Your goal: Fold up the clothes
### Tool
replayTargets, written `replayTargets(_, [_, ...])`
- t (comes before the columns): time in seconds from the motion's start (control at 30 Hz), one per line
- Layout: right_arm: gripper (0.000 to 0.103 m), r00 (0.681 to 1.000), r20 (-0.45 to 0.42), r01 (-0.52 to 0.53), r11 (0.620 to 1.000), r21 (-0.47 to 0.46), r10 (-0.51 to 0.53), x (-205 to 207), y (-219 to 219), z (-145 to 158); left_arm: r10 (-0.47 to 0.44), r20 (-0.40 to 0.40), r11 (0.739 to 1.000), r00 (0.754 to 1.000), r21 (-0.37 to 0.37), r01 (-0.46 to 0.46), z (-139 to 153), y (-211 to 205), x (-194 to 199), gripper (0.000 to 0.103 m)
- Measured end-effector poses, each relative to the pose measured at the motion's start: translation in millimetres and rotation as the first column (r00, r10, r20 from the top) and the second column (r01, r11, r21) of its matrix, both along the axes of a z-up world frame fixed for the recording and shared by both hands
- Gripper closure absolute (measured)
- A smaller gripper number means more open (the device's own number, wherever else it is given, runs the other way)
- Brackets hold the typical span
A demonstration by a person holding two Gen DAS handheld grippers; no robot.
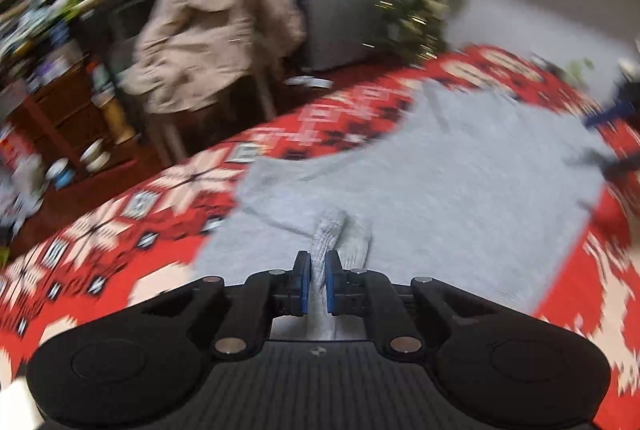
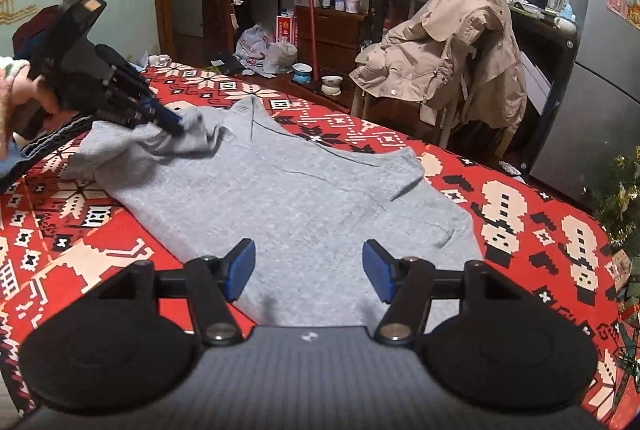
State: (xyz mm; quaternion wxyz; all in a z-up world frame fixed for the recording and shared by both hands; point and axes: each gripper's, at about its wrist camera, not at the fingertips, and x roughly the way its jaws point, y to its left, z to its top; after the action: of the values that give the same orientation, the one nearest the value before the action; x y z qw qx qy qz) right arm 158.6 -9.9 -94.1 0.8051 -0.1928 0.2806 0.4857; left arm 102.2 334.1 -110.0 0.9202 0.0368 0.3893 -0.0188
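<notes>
The left gripper (image 1: 318, 280) pinched the sweater's (image 2: 288, 198) cuff (image 1: 326, 230) in its jaws, while only the right view showed the right gripper (image 2: 309, 270) gaping wide over the hem.

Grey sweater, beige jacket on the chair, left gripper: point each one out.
grey sweater (image 2: 304, 198), right wrist view, on the flat middle of its body.
beige jacket (image 2: 444, 70), right wrist view, on the back panel draped over the chair.
left gripper (image 1: 318, 280), left wrist view, between the fingertips, clamped on a sweater sleeve.
</notes>
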Motion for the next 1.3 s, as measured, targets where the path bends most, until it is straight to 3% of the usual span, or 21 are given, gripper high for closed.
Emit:
replayTargets(0.47, [0.036,0.994,-0.059,0.096,0.995,0.017,-0.095,17.9,-5.0,-9.7,0.174,0.013,0.976,0.985,-0.133,-0.171,-5.5,40.2,-10.7,0.098])
replayTargets(0.7, [0.036,0.992,-0.060,0.112,0.993,0.022,-0.111,16.2,-2.4,-13.0,0.257,-0.032,0.962,0.966,-0.090,-0.258,-12.7,50.5,-7.7,0.098])
replayTargets(0.8, [0.036,0.993,-0.063,0.100,0.994,0.032,-0.098,11.9,3.2,-12.8,0.276,-0.021,0.952,0.961,-0.134,-0.276,-10.2,59.4,-16.2,0.092])
replayTargets(0.97, [0.036,0.997,-0.067,0.047,0.998,0.031,-0.045,-2.2,29.3,-9.6,0.172,-0.012,0.972,0.985,-0.160,-0.172,5.5,47.9,-52.8,0.090])
replayTargets(1.07, [0.036,0.997,-0.072,-0.009,0.999,0.049,0.013,-14.7,50.3,-7.9,0.076,-0.028,0.988,0.997,-0.131,-0.079,5.4,27.3,-79.9,0.089])
replayTargets(1.17, [0.036,0.995,-0.080,-0.048,0.996,0.070,0.053,-27.2,73.5,-7.6,-0.045,-0.033,0.999,0.998,-0.028,0.044,-4.4,-0.5,-104.4,0.082])
replayTargets(1.3, [0.036,0.992,-0.098,-0.077,0.994,0.083,0.086,-42.2,96.5,-11.5,-0.170,-0.058,0.977,0.984,0.123,0.176,-22.1,-30.9,-123.2,0.078])
